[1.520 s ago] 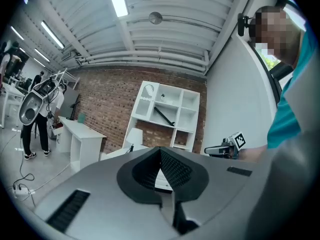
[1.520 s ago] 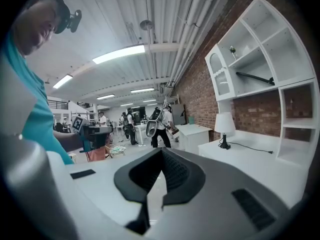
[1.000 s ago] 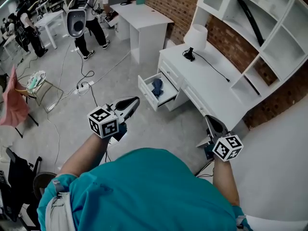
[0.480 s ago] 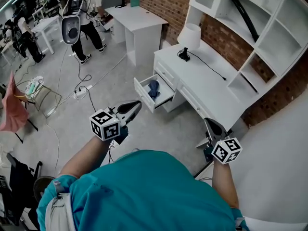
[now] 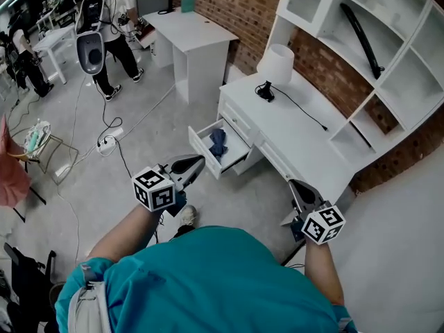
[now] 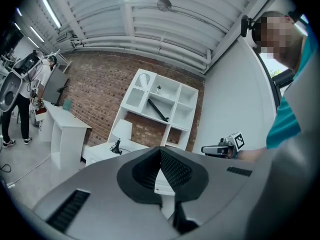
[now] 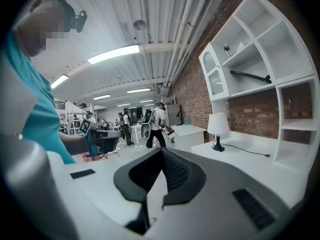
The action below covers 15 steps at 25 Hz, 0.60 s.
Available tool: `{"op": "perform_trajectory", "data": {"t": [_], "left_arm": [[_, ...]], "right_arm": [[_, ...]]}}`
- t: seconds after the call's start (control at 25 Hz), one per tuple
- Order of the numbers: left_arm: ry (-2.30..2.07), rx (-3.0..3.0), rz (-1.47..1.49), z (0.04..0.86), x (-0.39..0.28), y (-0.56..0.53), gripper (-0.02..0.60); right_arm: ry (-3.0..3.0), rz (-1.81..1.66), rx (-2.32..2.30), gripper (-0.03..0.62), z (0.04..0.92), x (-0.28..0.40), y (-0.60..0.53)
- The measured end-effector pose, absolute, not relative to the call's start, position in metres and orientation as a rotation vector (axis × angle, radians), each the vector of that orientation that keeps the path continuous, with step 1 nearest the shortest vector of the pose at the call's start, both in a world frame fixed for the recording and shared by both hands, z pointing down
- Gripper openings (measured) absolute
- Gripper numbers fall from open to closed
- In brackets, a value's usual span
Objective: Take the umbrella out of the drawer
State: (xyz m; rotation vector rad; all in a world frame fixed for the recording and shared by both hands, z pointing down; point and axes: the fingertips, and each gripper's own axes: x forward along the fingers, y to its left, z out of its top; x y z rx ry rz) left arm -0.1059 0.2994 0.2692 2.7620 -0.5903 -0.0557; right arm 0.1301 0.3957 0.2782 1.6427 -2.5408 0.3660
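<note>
Approach to the white painted desk with open-shelf hutch (image 5: 305, 127) is in progress. Compared with one second back, the desk sits larger in the upper right of the head view. The person's pale shoe (image 5: 186, 216) now shows at lower centre, mid-step. The white pulled-out drawer (image 5: 203, 155) has shifted from upper centre toward the middle of the frame, just above the left gripper (image 5: 198, 161). Judged from this, the reach has not yet begun. The remaining gap must close before either tool can enter the drawer.

Surfaces, largest first:
- The smooth grey concrete floor (image 5: 152, 130) fills the left half of the frame.
- The rough red-brown brick wall (image 5: 236, 5) runs along the top.
- The desk and hutch are flat, matt and square-edged. A long black rod-like item (image 5: 361, 26) lies slanted on an upper shelf.
- A white drum-shaded lamp on a black base (image 5: 277, 62) stands on the desktop.

Tools:
- The left gripper is grey moulded plastic with ribbed black pads. Its own view shows the pads pressed together with nothing between them.
- The right gripper (image 5: 294, 184), at lower right, is likewise fully closed and empty.
- Both must spread before any grasp.

Task item: the dark blue folded umbrella (image 5: 218, 143) is soft, creased fabric. It lies inside the open drawer, well apart from both tools.
</note>
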Motion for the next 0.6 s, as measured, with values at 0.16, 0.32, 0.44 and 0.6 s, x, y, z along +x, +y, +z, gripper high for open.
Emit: {"op": "perform_trajectory", "data": {"t": [0.16,0.32,0.44,0.6], "left_arm": [[-0.558,2.777,-0.069,0.273,-0.120,0.228,0.009],[-0.533,2.784,-0.047,0.272,-0.138,0.158,0.009],[-0.517,2.807,-0.038,0.267,-0.151,0.113,0.009],[-0.515,2.810,-0.044,0.264,-0.166,0.065,0.009]], "right_arm": [[-2.536,0.357,1.656,0.021,0.277,0.109,0.326],[-2.535,0.358,1.657,0.021,0.272,0.083,0.258],[-2.523,0.348,1.663,0.021,0.267,0.066,0.211],[-2.513,0.350,1.654,0.021,0.267,0.049,0.160]]}}
